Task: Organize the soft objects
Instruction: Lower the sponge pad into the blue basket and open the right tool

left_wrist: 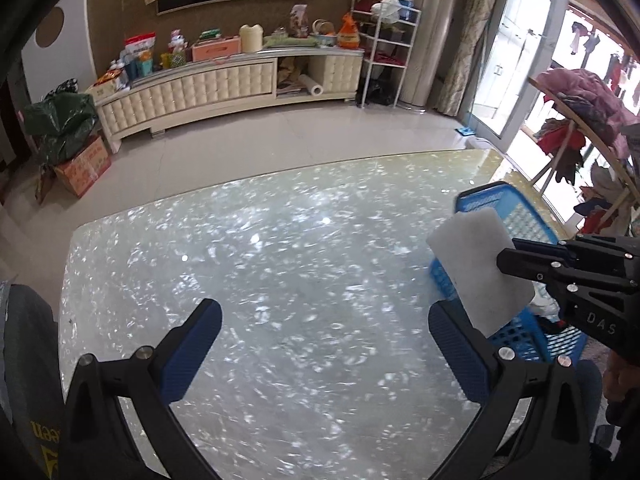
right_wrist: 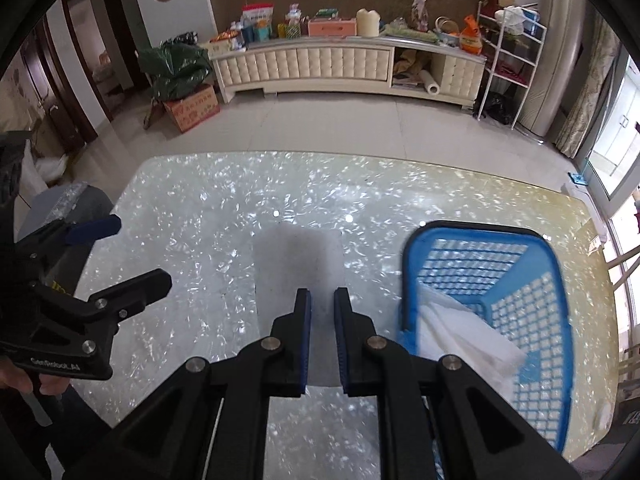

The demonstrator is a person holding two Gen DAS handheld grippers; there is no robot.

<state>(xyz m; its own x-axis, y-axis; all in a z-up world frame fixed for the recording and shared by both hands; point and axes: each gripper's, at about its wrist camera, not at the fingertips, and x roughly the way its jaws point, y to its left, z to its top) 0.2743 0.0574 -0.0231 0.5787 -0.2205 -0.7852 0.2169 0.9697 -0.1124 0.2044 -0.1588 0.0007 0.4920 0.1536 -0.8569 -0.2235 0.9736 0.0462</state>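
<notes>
Right gripper (right_wrist: 322, 296) clamps white sponge pad (right_wrist: 300, 264) beside blue basket (right_wrist: 556, 280)

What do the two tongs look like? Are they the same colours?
Yes, they match. The left tongs and the right tongs are both black plastic frames with triangle-shaped cut-outs and round silver bolts at the joints. Their fingers carry blue pads with a bumpy texture. One body has pale lettering that reads "DAS"; the other has small white writing on its side. No cables show.
</notes>
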